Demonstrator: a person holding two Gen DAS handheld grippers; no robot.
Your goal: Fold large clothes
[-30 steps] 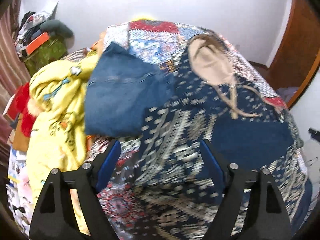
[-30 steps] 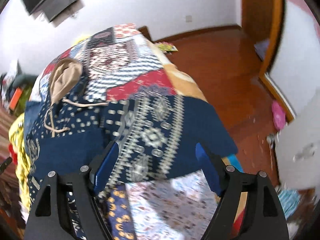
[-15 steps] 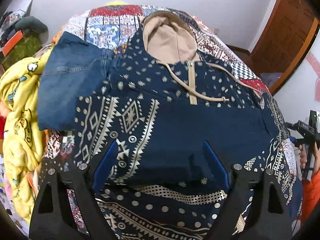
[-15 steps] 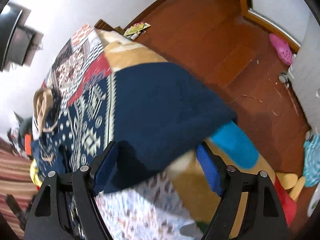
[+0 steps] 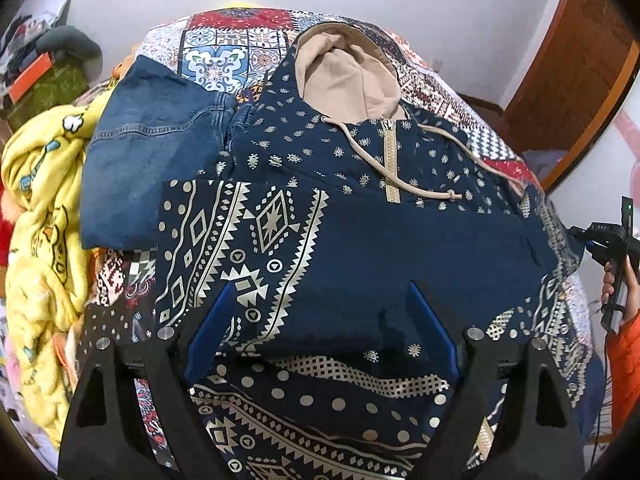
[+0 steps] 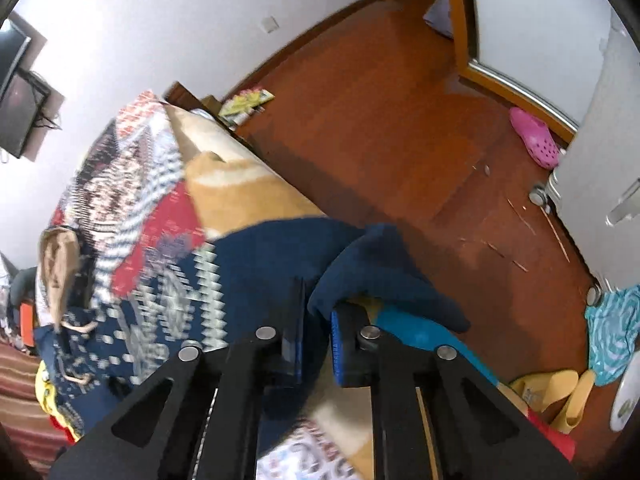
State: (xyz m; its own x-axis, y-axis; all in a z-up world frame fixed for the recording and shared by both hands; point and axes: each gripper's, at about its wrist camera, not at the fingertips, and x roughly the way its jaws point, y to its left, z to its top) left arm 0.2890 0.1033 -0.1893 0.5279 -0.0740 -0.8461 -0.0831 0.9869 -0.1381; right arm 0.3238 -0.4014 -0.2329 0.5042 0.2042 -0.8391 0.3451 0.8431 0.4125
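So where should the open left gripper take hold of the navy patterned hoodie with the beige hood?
Judging from the left wrist view, take the navy patterned hoodie at the near folded edge straight ahead of the left gripper, coming in from the hem side. There the cloth is doubled into a raised lip, and the open jaws already straddle it. The right gripper has pinched the plain navy edge.

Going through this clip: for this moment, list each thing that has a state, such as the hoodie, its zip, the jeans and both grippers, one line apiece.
hoodie: spread front up on the bed, sleeves folded across the chest
zip: closed
hood: lying open, lining showing
jeans: folded, beside the hoodie
yellow blanket: crumpled
left gripper: open above the hoodie
right gripper: shut on the hoodie's navy edge
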